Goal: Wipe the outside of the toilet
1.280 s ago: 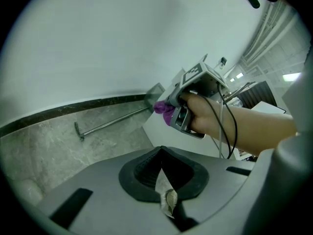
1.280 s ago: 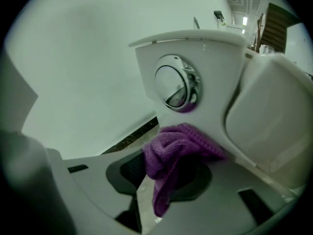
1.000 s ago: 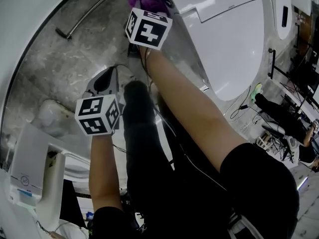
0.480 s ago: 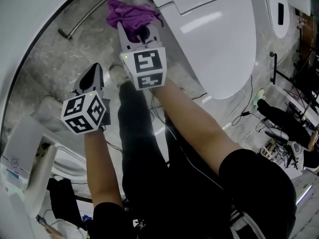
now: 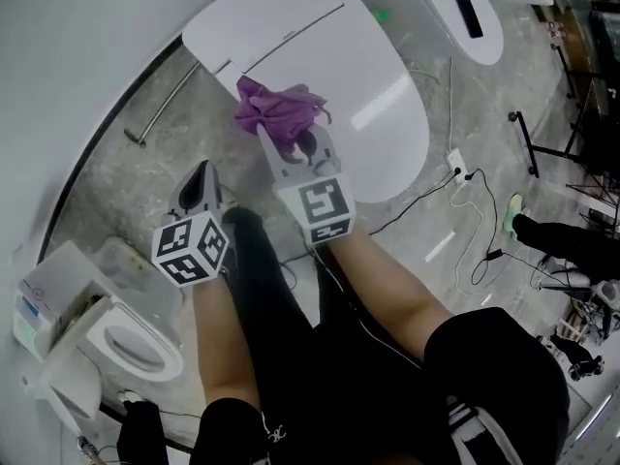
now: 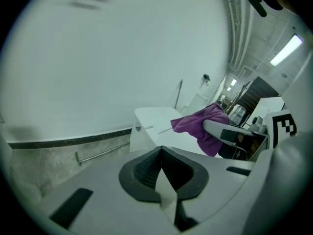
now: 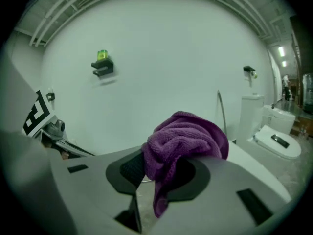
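Forearms extend over black trouser legs, each hand carrying a gripper. The left gripper (image 5: 201, 174) hangs over the grey floor (image 5: 116, 192), its fingers closed together with nothing between them. The right gripper (image 5: 291, 145), just ahead and to the right, has its fingers clamped on a bunched purple cloth (image 5: 274, 109) that spills over the fingertips. The cloth sits at the left side of the white toilet (image 5: 329, 56), near the seam between closed lid and tank; whether it touches cannot be told. A metal rod (image 5: 160, 102) lies on the floor along the white wall (image 5: 68, 46). A second toilet (image 5: 131, 342) stands at lower left and a third (image 5: 465, 13) farther off, with cables (image 5: 465, 187) on the floor.
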### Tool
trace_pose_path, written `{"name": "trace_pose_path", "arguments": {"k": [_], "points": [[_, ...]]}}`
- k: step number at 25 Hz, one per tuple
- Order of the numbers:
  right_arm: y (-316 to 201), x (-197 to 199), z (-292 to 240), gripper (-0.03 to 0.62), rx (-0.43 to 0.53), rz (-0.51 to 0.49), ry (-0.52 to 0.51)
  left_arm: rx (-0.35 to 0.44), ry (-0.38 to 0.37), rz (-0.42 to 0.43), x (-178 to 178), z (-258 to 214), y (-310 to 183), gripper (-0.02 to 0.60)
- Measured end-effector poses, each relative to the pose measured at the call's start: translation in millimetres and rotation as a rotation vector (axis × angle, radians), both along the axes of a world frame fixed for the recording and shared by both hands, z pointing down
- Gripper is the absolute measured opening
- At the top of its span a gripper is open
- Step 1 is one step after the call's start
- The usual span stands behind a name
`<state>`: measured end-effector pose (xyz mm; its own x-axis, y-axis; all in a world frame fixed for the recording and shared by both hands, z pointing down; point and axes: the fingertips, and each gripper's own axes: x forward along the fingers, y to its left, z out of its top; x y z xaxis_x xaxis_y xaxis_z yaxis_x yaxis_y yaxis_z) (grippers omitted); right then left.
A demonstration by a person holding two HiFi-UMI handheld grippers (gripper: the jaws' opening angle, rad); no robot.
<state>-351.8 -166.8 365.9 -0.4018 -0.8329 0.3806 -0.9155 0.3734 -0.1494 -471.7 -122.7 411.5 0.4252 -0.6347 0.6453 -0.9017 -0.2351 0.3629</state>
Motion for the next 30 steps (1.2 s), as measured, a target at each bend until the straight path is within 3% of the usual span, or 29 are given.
{"name": "trace_pose_path", "arguments": {"k": [5,8,12,21,30], "points": [[74,104,-95,0.098,0.035,0.066,0.003,0.037,0.028,-0.022,94,-86,69,-0.003],[119,155,-155,0.098,0.049,0.101,-0.033,0.053,0.051,0.027,149,-140,114,-0.003],[159,211,-240,0.098,0.089,0.137,-0.106,0.146,0.037,0.093,205,-236,147,-0.003],[174,224,-396,0.098,0.194,0.139,-0.277,0.333,-0.060,0.123,211,-419,166,-0.003],[146,191,-491,0.098,0.289,0.095,-0.260,0.471,-0.089,0.106,195,-516,139,-0.003]]}}
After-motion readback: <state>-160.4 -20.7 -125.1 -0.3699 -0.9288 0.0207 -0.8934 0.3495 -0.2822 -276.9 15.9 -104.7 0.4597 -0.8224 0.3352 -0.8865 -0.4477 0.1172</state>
